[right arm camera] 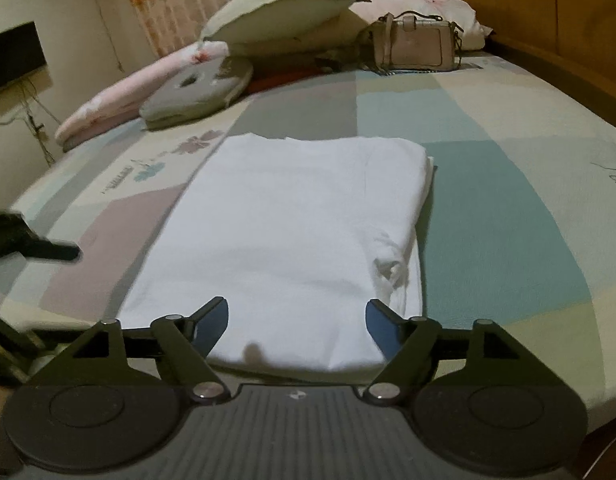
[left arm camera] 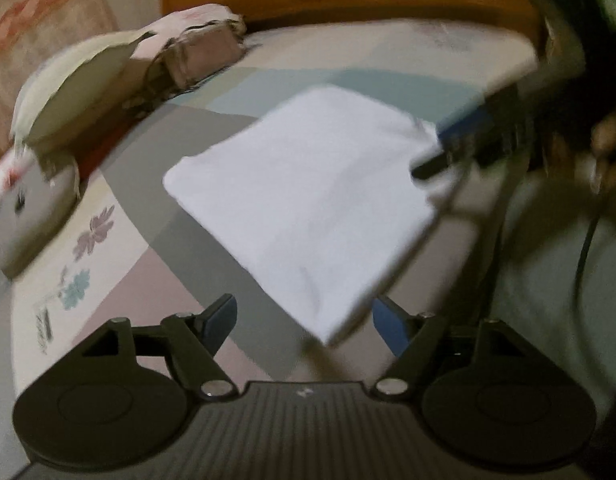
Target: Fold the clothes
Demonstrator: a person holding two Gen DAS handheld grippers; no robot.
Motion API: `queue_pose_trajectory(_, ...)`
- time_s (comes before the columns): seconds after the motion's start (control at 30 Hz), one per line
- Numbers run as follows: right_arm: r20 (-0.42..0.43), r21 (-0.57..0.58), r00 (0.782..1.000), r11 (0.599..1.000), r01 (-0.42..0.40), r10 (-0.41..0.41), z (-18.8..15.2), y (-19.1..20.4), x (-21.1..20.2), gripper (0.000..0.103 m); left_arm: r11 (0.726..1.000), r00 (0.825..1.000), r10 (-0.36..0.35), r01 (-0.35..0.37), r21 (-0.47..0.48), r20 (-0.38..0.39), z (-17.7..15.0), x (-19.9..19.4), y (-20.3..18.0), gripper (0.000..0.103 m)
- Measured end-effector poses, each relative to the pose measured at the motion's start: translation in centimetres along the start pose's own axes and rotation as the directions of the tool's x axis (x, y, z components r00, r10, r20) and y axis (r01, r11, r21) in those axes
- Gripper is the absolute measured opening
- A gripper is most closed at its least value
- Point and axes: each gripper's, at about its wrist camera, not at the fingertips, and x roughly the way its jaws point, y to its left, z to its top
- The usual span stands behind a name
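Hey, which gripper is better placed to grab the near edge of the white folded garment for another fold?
Right, probably. The right gripper is open, straddling the white garment's near edge squarely. The left gripper is open at a corner only.

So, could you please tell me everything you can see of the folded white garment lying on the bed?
The folded white garment looks like soft cotton, folded into a flat, layered rectangle with stacked edges showing on its right side and a small pucker near the front right. It lies flat on the patchwork pastel bedsheet. No pad presses on it: both the right gripper and left gripper are open.
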Motion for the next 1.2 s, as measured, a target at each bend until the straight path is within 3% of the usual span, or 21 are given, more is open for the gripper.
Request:
queue_pose_trajectory(0.17,0.023,0.014,1.0,1.0,0.011,-0.011,0.0,-0.2,-1.4,0.083,0.971,0.99,0.139,-0.142,0.192,0.025,-0.7,1.4,-2.8,0.076)
queue_pose_trajectory(0.33,0.029,0.043,0.999,0.999,0.015,-0.016,0.2,-0.5,-1.8,0.084,0.948,0.978,0.192,-0.205,0.242,0.077,-0.2,2.0,-3.0,0.077)
queue_pose_trajectory(0.5,0.013,0.034,1.0,0.999,0.013,-0.013,0.1,0.0,-1.3,0.084,0.929,0.975,0.203,-0.221,0.298,0.091,-0.3,2.3,-3.2,0.078)
queue_pose_trajectory(0.67,0.009,0.015,1.0,1.0,-0.002,0.002,0.2,0.8,-0.9,0.085,0.891,0.969,0.221,-0.246,0.382,0.111,-0.9,2.8,-3.9,0.078)
queue_pose_trajectory(0.9,0.003,0.018,1.0,1.0,0.007,-0.007,0.1,0.6,-0.6,0.089,0.918,0.969,0.244,-0.238,0.318,0.021,-2.2,2.2,-2.2,0.082)
queue_pose_trajectory(1.0,-0.001,0.025,1.0,1.0,0.009,-0.009,0.2,0.4,-0.3,0.089,0.95,0.976,0.219,-0.213,0.229,-0.001,-2.6,0.8,-0.6,0.082)
queue_pose_trajectory(1.2,0.02,-0.074,0.999,0.997,0.034,-0.033,1.2,1.7,0.8,0.093,0.993,0.991,0.118,-0.119,0.021,0.069,-0.2,-0.7,3.0,0.082)
